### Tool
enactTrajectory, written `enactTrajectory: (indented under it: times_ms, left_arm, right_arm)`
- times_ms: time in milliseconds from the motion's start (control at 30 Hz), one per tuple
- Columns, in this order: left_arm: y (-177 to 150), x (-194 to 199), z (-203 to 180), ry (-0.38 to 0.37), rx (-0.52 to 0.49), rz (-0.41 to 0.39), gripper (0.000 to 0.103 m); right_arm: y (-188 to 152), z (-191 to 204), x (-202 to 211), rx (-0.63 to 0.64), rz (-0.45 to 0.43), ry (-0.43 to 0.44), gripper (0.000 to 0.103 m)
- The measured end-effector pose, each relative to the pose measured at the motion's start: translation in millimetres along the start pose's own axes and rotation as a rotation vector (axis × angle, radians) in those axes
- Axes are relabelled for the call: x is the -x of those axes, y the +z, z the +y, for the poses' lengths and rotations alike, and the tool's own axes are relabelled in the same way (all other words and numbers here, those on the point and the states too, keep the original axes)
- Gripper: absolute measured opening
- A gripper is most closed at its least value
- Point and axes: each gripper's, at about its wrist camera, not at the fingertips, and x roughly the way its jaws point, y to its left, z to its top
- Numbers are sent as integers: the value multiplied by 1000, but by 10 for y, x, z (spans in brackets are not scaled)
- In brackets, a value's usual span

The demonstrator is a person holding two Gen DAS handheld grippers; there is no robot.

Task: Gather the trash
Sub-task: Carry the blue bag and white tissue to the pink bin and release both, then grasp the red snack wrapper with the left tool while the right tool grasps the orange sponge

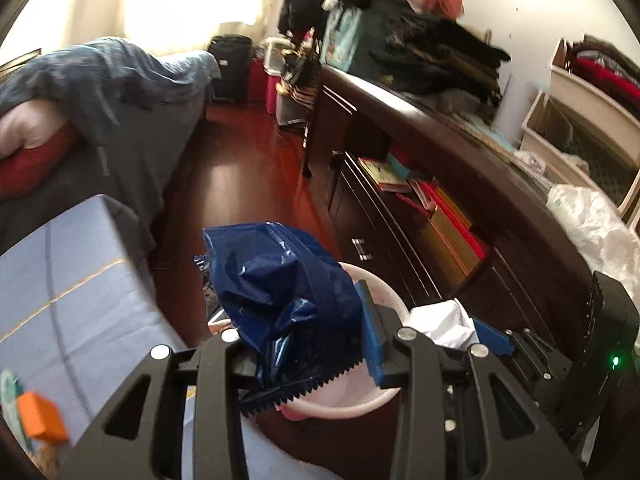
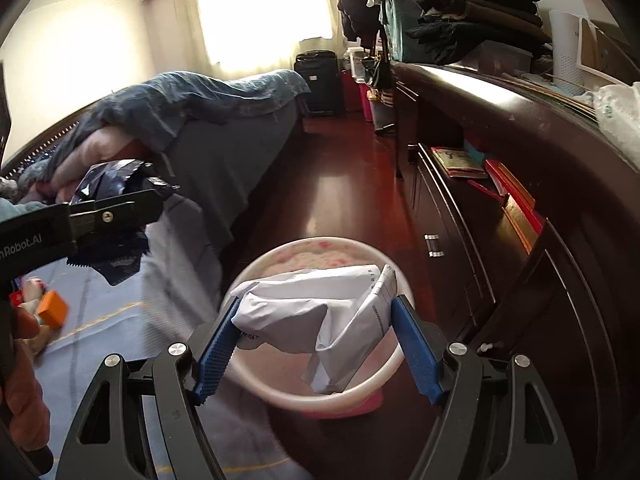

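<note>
Where the left gripper (image 2: 120, 216) shows at the left of the right wrist view, its black body reads "nRobot.AI", and it tilts downward, pinching a crumpled dark blue wrapper (image 1: 280, 288) beside the bed. Further right, the right gripper (image 2: 316, 344), angled down, clamps a crumpled white paper (image 2: 320, 312) above the white-rimmed bin (image 2: 384, 376) on the floor.

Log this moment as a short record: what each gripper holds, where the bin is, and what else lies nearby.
left gripper: shut on blue wrapper
right gripper: shut on crumpled white paper
bin: round, white rim, on the floor right under the paper
bed: left of bin
orange block: on the bed cover
dresser: right of bin
</note>
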Motion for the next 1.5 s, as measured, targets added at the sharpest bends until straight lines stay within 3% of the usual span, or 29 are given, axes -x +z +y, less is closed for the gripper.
enactTrajectory:
  times_ms: [133,267,367,533,733,900,1200,1500]
  left_arm:
    - [81,-374,-81,1,-25,29,45]
    - [131,-623,-74,6,-26,49,63]
    - [147,-613,-13,-1,-8,33,72]
    - [187,-442,70,-1,27,-11,78]
    - [124,-33,189,87,56,-72,90]
    - [-90,443,291,234,63,-113,99]
    - [-588,1259,817,397,194,-120,99]
    - [-977,2034,1695,576,355,-151,99]
  right_arm:
    - [3,-94,-279,13,15,-20,77]
    - [0,-133,-493,39,16,-45,82]
    - [-19,-168,-596,41,26,-45,83]
    - [-44,-214,-600,23,25,-51,89]
    - [-62,-156,-358,4,22,-53,93]
    - [-124,-5,-98,-11,50,-47,97]
    - [-289,479,432,-17,85,94,99]
    - [-395,1189,675,114,92,191,99]
